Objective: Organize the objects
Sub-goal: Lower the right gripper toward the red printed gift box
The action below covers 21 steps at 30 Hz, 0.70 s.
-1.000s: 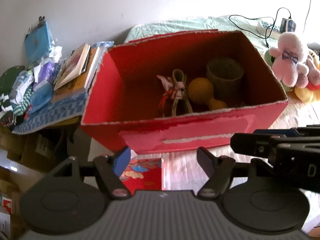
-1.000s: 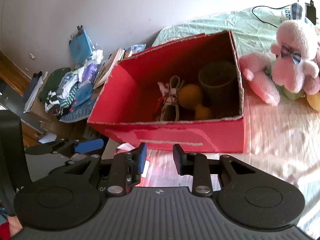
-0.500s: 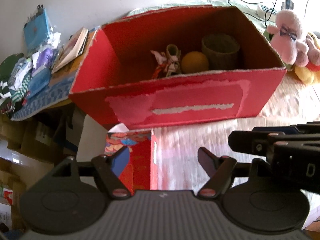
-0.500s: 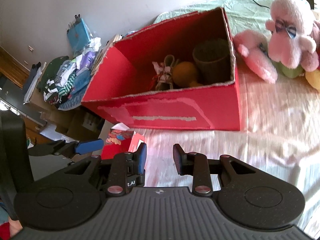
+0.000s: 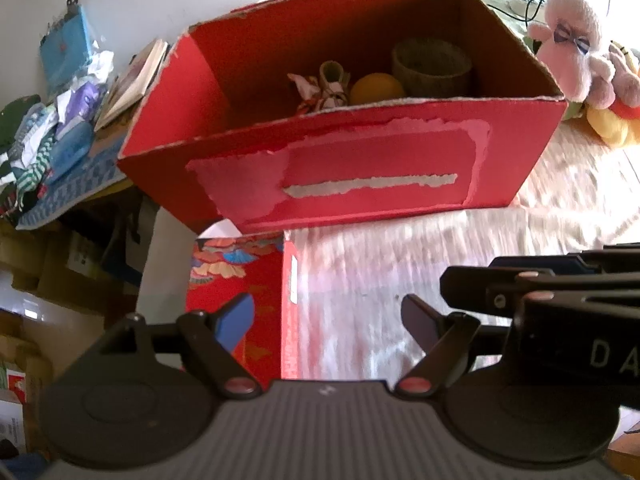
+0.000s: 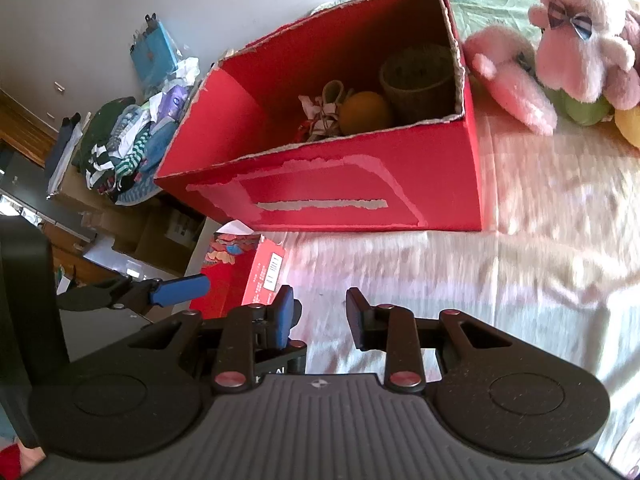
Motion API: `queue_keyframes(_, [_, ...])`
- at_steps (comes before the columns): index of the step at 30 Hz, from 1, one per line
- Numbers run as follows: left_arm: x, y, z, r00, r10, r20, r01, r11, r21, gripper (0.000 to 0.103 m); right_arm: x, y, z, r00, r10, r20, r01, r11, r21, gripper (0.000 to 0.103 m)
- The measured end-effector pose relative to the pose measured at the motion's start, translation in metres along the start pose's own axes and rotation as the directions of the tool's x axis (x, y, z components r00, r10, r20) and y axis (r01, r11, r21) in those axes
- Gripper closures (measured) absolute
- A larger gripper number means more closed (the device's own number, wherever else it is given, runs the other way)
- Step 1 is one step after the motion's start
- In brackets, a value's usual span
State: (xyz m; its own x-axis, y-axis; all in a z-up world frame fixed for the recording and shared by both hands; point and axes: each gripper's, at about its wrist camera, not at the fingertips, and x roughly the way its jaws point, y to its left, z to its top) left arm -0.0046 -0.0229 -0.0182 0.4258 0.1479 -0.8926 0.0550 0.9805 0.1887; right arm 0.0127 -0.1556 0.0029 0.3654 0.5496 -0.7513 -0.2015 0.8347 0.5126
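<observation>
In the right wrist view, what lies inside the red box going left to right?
Inside the red box: small shoe with patterned cloth → orange ball → woven basket.

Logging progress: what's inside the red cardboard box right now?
Inside the red cardboard box: a woven basket, an orange ball and a small tied bundle. Its near wall hides the floor beneath them.

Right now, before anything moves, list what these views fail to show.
- Red box floor: the near wall hides it in both views, so the orange ball and basket show only in part.
- Patterned carton: the left gripper covers its lower end.
- Bedsheet: blurred.
- Yellow toy: cut off at the frame edge.
</observation>
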Motion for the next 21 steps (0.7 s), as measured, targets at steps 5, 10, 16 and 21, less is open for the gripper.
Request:
queue_keyframes(5, [0.002,-0.002,-0.001,1.000,-0.001,-0.008,0.001,1.000,0.002,0.018,0.002,-0.003,0.000,1.000,-0.002,-0.009,0.002,1.000,0.009,0.072])
queue_keyframes(10, [0.006,-0.001,-0.001,1.000,0.001,-0.016,-0.001,1.000,0.002,0.017,0.006,-0.005,0.001,1.000,-0.005,-0.014,0.005,1.000,0.018,0.072])
queue_keyframes(16, [0.011,0.005,-0.003,1.000,0.008,-0.030,-0.008,1.000,-0.002,0.016,0.014,-0.005,0.001,0.999,-0.004,-0.034,0.005,1.000,0.023,0.071])
queue_keyframes(21, [0.015,0.015,-0.004,0.999,0.017,-0.042,-0.018,1.000,-0.016,0.014,0.024,0.000,0.002,0.998,0.005,-0.057,-0.003,1.000,0.025,0.071])
